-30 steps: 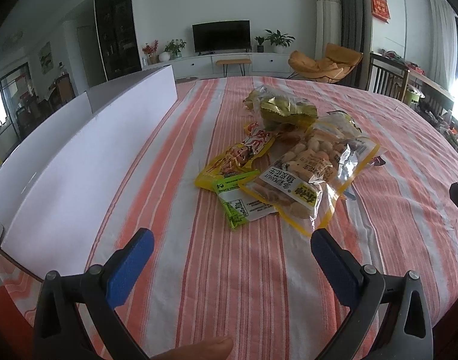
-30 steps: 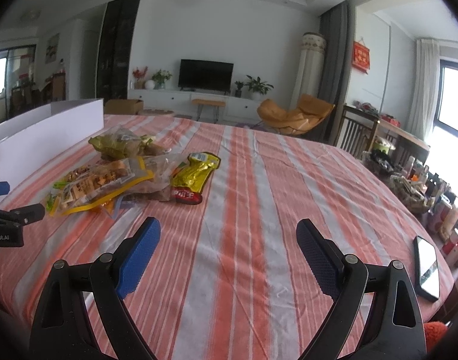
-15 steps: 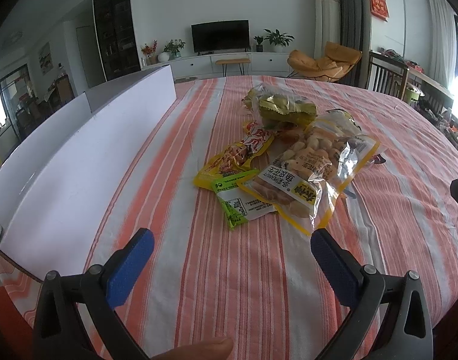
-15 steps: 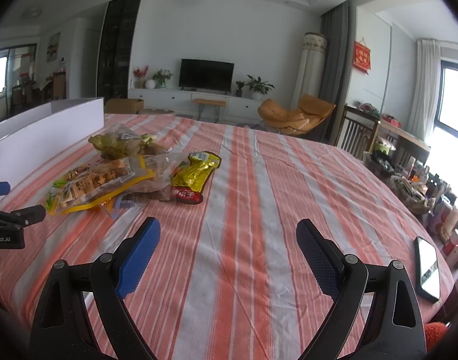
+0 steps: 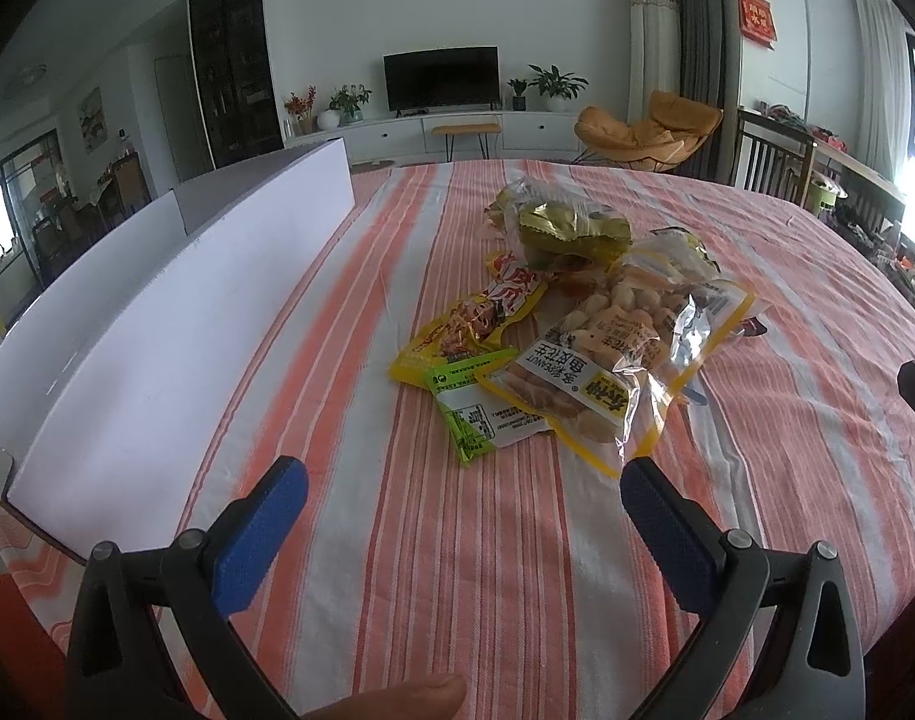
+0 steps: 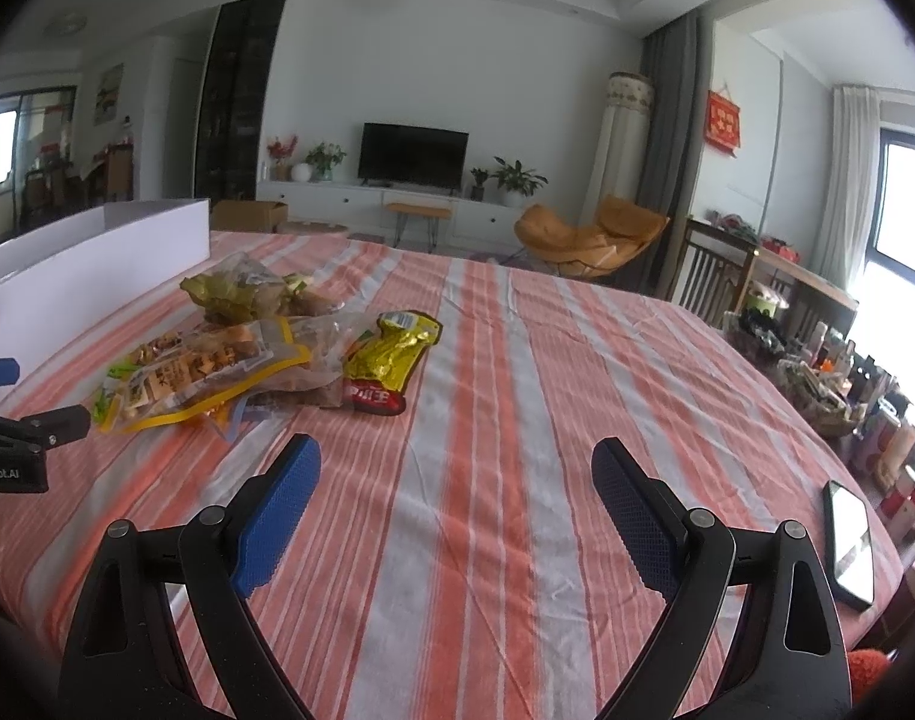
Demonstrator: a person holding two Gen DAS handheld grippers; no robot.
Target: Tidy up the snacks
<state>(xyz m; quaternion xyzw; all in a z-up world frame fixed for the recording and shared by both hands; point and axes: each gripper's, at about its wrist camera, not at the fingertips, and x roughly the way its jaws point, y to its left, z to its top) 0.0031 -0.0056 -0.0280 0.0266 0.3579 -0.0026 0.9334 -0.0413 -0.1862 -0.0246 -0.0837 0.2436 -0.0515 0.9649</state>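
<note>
In the middle of the left wrist frame, on the orange-and-white striped cloth covering the worktop (image 5: 457, 540), lies the heap of snack packets we are to sort. Nearest us is a clear, yellow-edged bag of peanuts (image 5: 613, 360), overlapping a flat green-and-white sachet (image 5: 475, 414) and a yellow-and-red packet (image 5: 475, 318); a crinkled gold-green bag (image 5: 568, 228) sits at the far end of the heap. In the right wrist frame a gold foil packet with a red end (image 6: 388, 360) lies just beside the pile, on its right.

Along the left edge runs a long white box with low walls (image 5: 157, 348) — probably where the snacks belong, though we cannot see inside it.

Our left tool (image 5: 457, 492) hangs above the cloth short of the sachet, fingers spread wide and holding nothing. Our right tool (image 6: 457, 480) is likewise released and bare, over bare cloth, with a phone (image 6: 850, 540) at lower right.

We judge that nothing is sorted yet — this is the approach to a first pick. Next we would lower the left tool onto the peanut bag or sachet, pinching a free edge, since these flat, slippery films overlap.
</note>
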